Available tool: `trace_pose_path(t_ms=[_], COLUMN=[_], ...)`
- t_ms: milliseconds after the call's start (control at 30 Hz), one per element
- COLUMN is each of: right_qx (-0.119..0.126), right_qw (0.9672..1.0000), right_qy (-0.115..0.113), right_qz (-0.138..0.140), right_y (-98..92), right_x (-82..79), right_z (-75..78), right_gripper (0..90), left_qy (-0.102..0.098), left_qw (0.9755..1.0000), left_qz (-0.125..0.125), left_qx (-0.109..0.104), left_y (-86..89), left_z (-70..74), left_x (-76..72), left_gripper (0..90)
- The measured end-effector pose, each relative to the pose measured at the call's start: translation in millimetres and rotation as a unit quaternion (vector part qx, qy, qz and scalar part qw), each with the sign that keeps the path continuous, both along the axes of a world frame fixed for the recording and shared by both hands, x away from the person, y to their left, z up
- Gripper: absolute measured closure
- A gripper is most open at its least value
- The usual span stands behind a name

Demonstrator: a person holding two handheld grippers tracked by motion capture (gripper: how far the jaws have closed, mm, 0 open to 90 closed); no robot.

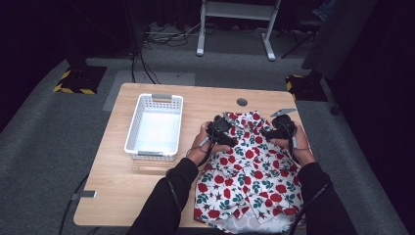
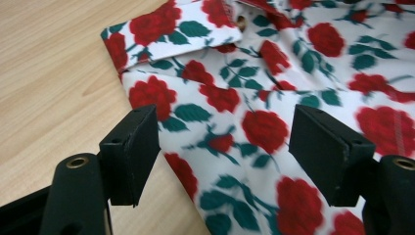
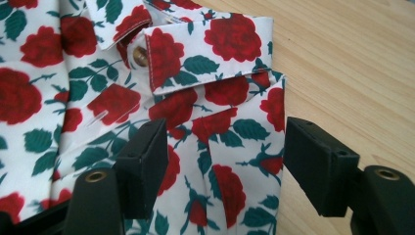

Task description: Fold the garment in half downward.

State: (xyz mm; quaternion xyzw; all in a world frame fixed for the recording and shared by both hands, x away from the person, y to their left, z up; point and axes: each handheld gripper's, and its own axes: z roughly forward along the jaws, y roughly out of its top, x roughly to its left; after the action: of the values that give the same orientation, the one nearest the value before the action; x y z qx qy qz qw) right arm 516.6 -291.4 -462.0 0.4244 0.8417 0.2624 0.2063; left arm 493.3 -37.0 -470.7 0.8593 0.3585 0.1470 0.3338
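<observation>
Wooden table point(image 1: 122, 186), light grain, person's sleeves coming in from the bottom edge. Rose-print shirt point(image 1: 247, 176) lies flat on the table's right half, collar end away from the person, hem hanging off the near edge. White plastic basket point(image 1: 154, 125) sits well apart to the shirt's left. Left gripper point(image 1: 226, 128) over the shirt's upper left by the collar; in the left gripper view point(image 2: 225, 139) jaws stand wide apart, cloth below and between them, pads not pressing on it. Right gripper point(image 1: 274, 129) over the upper right; in the right gripper view point(image 3: 227, 154) jaws also wide apart, straddling the folded shirt edge, nothing clamped. Collar button point(image 3: 140, 55) visible near the collar flap.
</observation>
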Motion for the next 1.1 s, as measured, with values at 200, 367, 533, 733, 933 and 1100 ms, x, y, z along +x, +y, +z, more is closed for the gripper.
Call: trace_pose_path(t_ms=[200,367,533,733,933,1100], right_qx=[0.014,0.02,0.02,0.027,0.045,0.052], right_qw=[0.9996,0.9984,0.9965,0.9943,0.9944,0.9945], right_qy=[0.011,0.018,0.034,0.054,0.071,0.082], right_qz=[-0.023,-0.049,-0.073,-0.088,-0.064,-0.04], right_y=[1.9,-2.3,-6.5,-7.9,-7.1,-0.4], right_x=[11.4,19.5,24.2,27.2,27.3,25.7], right_z=[-5.1,-10.8,-20.1,-27.1,-26.1,-23.3], right_gripper=[32.3,32.3,33.1,29.8,46.4,77.8], left_qy=[0.02,0.04,0.046,0.049,0.06,0.059], left_qw=[0.9994,0.9985,0.9984,0.9984,0.9973,0.9974], left_qz=[0.021,0.027,0.022,0.013,-0.032,-0.033], left_qx=[0.02,0.027,0.026,0.025,0.03,0.026], left_y=[-2.8,2.2,6.2,7.4,6.9,6.7], left_z=[-14.3,-25.9,-25.9,-25.5,-20.2,-19.7], left_x=[15.2,18.9,19.3,19.1,18.8,20.6], left_gripper=[27.2,26.6,26.3,27.3,52.1,72.4])
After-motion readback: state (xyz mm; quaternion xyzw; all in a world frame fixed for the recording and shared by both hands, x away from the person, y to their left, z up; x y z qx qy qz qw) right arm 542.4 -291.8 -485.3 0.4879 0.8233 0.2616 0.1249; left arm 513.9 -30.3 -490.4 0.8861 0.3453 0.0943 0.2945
